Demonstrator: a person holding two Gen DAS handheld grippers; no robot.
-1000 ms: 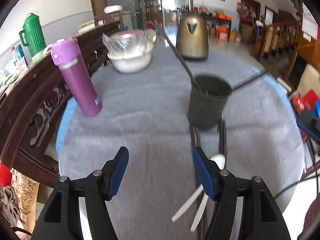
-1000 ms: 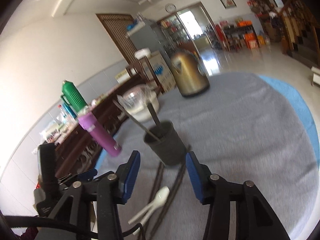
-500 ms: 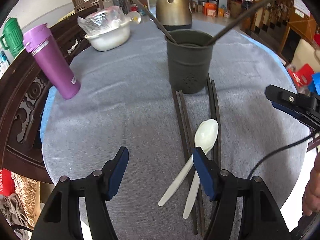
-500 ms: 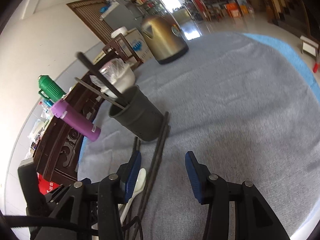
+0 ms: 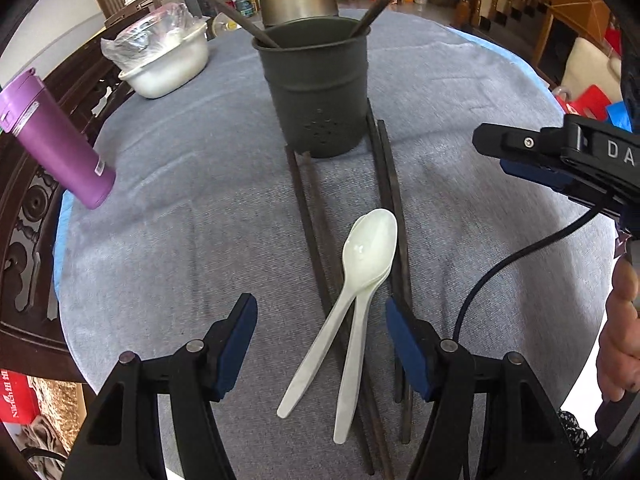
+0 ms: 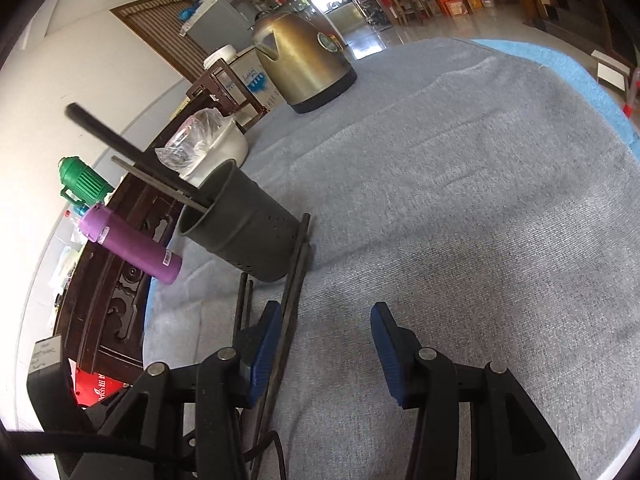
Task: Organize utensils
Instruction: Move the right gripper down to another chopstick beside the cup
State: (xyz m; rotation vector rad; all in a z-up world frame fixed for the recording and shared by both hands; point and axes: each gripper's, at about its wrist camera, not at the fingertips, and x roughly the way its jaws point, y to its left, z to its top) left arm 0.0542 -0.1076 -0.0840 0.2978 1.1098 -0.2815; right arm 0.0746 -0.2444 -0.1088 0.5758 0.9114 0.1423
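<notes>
Both claws spread, empty: left claw (image 5: 321, 318) over spoons, right claw (image 6: 325, 330) low beside chopsticks. My read: task early.
- surface (image 5: 180, 168): grey cloth
- holder (image 5: 316, 88): upright, two sticks inside, done
- chopsticks (image 5: 394, 216): four loose, flat, two each side of spoons
- spoons (image 5: 362, 264): two white, stacked, loose

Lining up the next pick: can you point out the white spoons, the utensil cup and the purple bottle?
white spoons (image 5: 370, 242): left wrist view, on the upper spoon's bowl.
utensil cup (image 5: 320, 92): left wrist view, on its front wall.
purple bottle (image 5: 52, 136): left wrist view, on the middle of its body.
</notes>
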